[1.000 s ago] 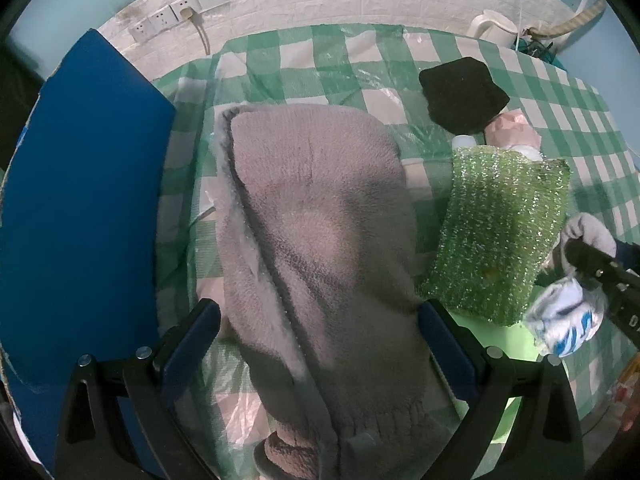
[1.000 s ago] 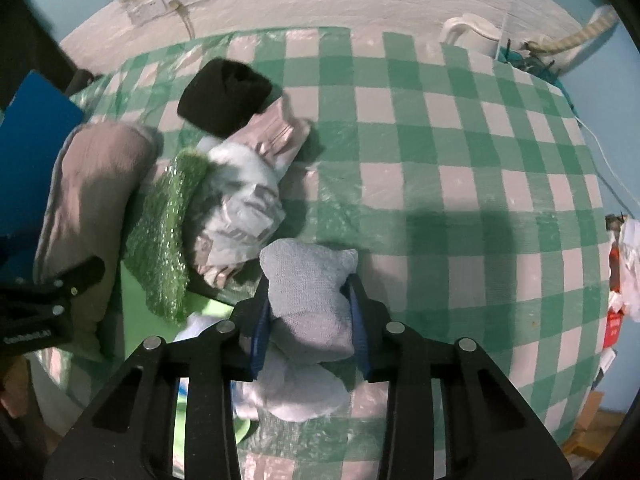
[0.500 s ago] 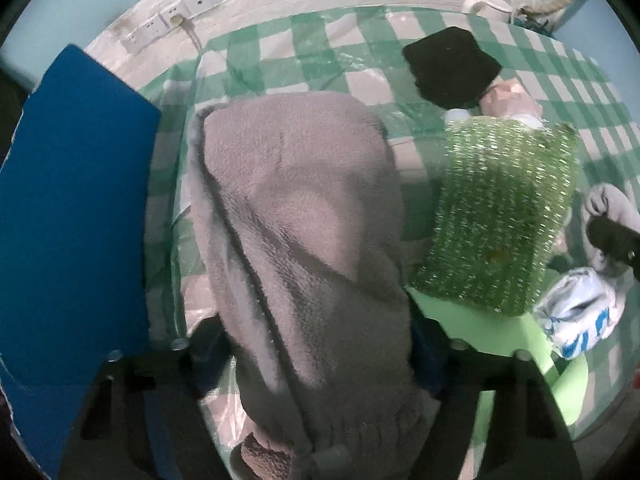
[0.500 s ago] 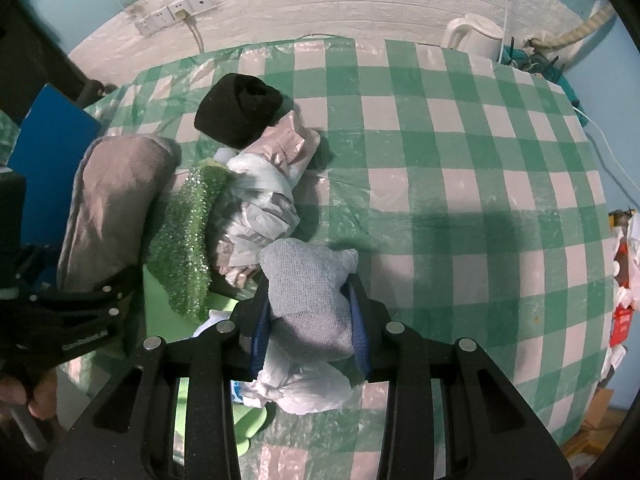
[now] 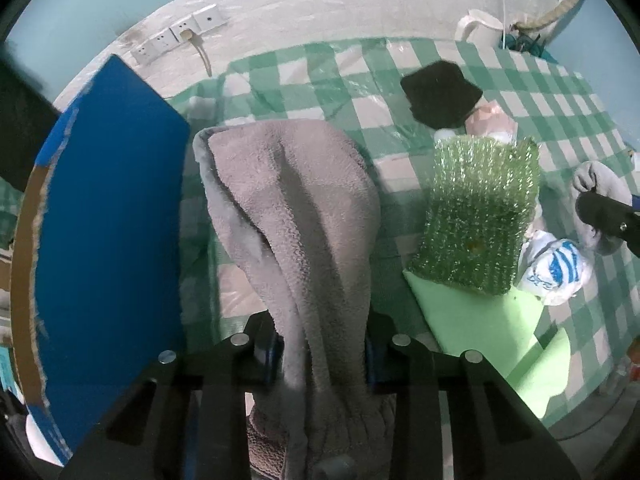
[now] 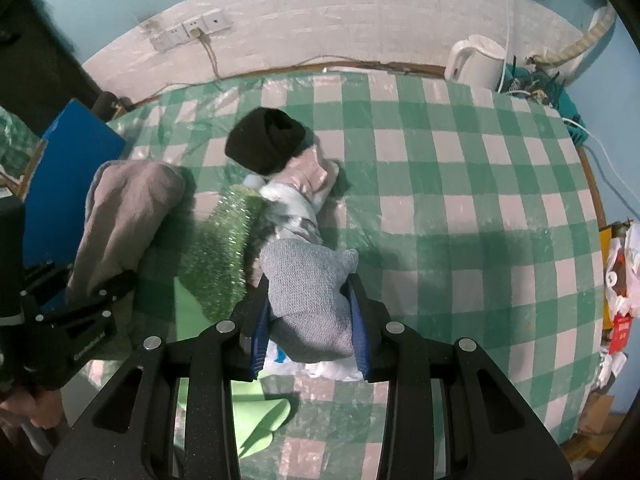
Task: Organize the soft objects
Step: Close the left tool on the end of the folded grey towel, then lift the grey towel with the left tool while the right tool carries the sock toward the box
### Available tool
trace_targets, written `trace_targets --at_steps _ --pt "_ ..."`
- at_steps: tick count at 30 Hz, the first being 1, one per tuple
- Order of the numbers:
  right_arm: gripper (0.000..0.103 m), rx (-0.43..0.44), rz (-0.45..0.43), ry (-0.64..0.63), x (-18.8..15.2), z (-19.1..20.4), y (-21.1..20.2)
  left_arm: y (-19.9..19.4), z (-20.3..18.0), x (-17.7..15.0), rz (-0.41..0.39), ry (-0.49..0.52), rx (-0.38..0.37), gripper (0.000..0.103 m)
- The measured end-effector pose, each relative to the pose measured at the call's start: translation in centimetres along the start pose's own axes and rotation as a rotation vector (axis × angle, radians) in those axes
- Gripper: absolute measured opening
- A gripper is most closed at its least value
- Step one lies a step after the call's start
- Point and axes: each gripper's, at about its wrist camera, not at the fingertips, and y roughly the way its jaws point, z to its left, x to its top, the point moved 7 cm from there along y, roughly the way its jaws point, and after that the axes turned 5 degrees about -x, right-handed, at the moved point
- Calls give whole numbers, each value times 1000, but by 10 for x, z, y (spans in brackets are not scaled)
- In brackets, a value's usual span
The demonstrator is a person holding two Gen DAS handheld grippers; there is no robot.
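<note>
Both grippers are grabbing at once, probably to sort the pile faster. Left gripper [image 5: 324,356] is closing its jaws around the grey towel [image 5: 296,208], bunching it near the blue board [image 5: 108,220]. Right gripper [image 6: 310,326] is clamping a grey sock [image 6: 308,284] above the checked table [image 6: 460,220]. Also lying there: one black hat [image 6: 264,140], one green sponge [image 5: 480,216].

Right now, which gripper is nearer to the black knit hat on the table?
Right. The right gripper, shut on a grey sock, sits just below the black knit hat. The left gripper, closing around the grey towel, is farther away.
</note>
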Motion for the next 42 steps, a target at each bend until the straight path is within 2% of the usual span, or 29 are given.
trace_targets --at_steps 8,10,16,30,34,42 --pt "34 18 -32 -19 4 13 -19 -40 21 3 -91 -20 -7 32" --pt "34 23 -40 -22 5 17 -24 -60 13 -6 -120 -18 0 32" --pt "34 44 -74 -43 11 36 -45 -98 19 -16 -194 -16 17 32" --pt "34 92 -151 -149 36 112 -86 -150 73 -24 -299 -87 56 32" --pt "34 113 -159 -178 42 137 -91 -157 96 -23 -320 -119 86 32" --pt "34 152 -167 -252 55 197 -98 -166 133 -31 -345 -176 102 32"
